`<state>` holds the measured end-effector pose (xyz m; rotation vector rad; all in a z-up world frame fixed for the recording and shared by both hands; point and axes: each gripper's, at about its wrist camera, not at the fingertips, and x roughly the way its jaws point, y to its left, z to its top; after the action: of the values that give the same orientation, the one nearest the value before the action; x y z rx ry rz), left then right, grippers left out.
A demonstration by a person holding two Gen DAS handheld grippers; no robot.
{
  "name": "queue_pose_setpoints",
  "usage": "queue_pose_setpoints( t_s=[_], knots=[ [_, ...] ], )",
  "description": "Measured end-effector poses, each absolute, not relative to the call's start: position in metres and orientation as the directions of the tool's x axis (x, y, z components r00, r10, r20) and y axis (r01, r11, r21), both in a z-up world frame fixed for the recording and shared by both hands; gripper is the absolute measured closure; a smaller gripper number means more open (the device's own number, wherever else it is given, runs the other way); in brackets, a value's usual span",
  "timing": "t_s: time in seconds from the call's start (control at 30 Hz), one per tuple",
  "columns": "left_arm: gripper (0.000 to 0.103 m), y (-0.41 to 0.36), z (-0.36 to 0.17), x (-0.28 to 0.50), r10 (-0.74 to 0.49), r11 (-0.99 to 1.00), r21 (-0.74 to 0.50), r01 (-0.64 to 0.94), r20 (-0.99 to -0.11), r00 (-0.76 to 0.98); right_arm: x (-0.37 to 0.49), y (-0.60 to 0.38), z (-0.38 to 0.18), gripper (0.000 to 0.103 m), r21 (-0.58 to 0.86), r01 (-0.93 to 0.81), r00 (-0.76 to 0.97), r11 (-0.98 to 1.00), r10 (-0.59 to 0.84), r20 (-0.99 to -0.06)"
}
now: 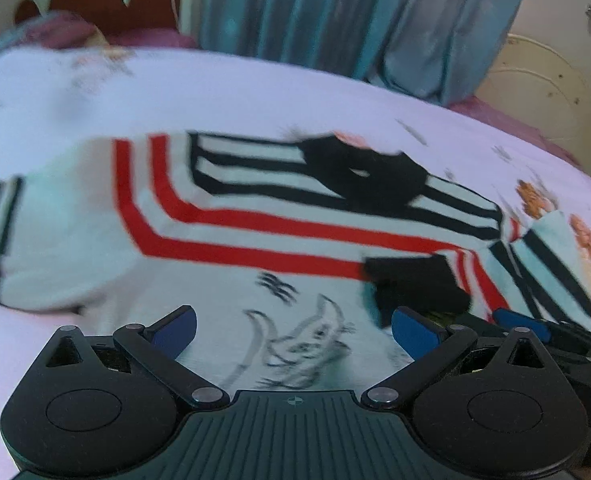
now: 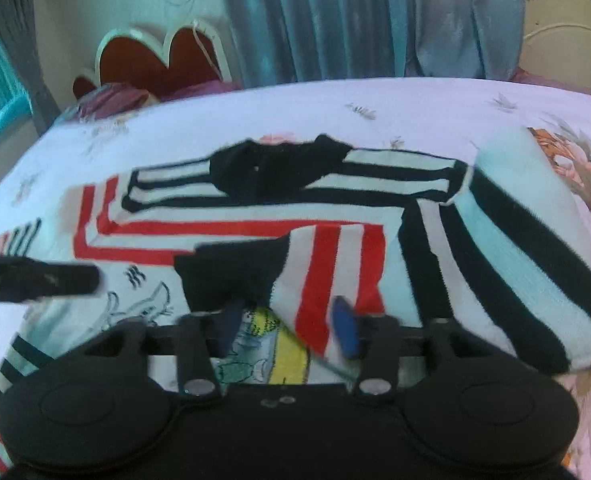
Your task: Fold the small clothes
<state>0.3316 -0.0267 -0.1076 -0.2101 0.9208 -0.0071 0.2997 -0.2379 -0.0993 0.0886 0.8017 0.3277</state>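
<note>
White printed bedsheet, teal curtains

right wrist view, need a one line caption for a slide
Right gripper open at the folded hem of a striped sweater on a printed bedsheet, left gripper alongside.

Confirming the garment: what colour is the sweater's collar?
Black collar, clearest in the right wrist view.

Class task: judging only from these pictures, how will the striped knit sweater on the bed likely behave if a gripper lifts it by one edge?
The striped sweater would probably drape and sag, since it lies flat with a sleeve folded softly over it. It looks like thick knit, so likely a bit heavy for its size. It should not slide much on the printed bedsheet, though one edge may bunch when pushed.
</note>
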Motion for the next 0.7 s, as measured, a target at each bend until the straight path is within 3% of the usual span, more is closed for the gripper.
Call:
queue_pose_setpoints(
  t_s=[0.23,0.3,0.37,0.43,0.5,0.53,0.7],
  knots=[
    [0.001,-0.056,-0.130,0.357,-0.261,0.942,-0.335,-0.024,-0.775,0.576,0.266,-0.277,-0.076,0.043,0.070,-0.166,0.734,0.984,0.170,-0.658],
    [0.015,-0.063,-0.134,0.362,-0.287,0.935,-0.354,0.001,-0.758,0.585,0.257,-0.291,-0.078,0.043,0.030,-0.121,0.742,0.992,0.111,-0.662],
    [0.054,-0.069,-0.141,0.370,-0.340,0.920,-0.391,0.032,-0.754,0.561,0.247,-0.305,-0.082,0.043,-0.003,-0.063,0.740,0.998,0.045,-0.671],
    [0.066,-0.075,-0.148,0.374,-0.363,0.911,-0.410,0.039,-0.757,0.544,0.243,-0.319,-0.088,0.043,-0.010,-0.009,0.727,1.000,0.000,-0.686],
    [0.069,-0.081,-0.149,0.373,-0.358,0.918,-0.391,0.064,-0.751,0.554,0.243,-0.330,-0.095,0.043,0.004,0.042,0.709,0.999,-0.027,-0.705],
    [0.088,-0.083,-0.148,0.372,-0.354,0.922,-0.379,0.076,-0.746,0.564,0.243,-0.335,-0.097,0.043,0.011,0.061,0.706,0.998,-0.035,-0.708],
    [0.093,-0.078,-0.125,0.369,-0.378,0.909,-0.399,0.118,-0.673,0.636,0.246,-0.349,-0.107,0.043,0.029,0.104,0.695,0.994,-0.052,-0.717]
  ],
)
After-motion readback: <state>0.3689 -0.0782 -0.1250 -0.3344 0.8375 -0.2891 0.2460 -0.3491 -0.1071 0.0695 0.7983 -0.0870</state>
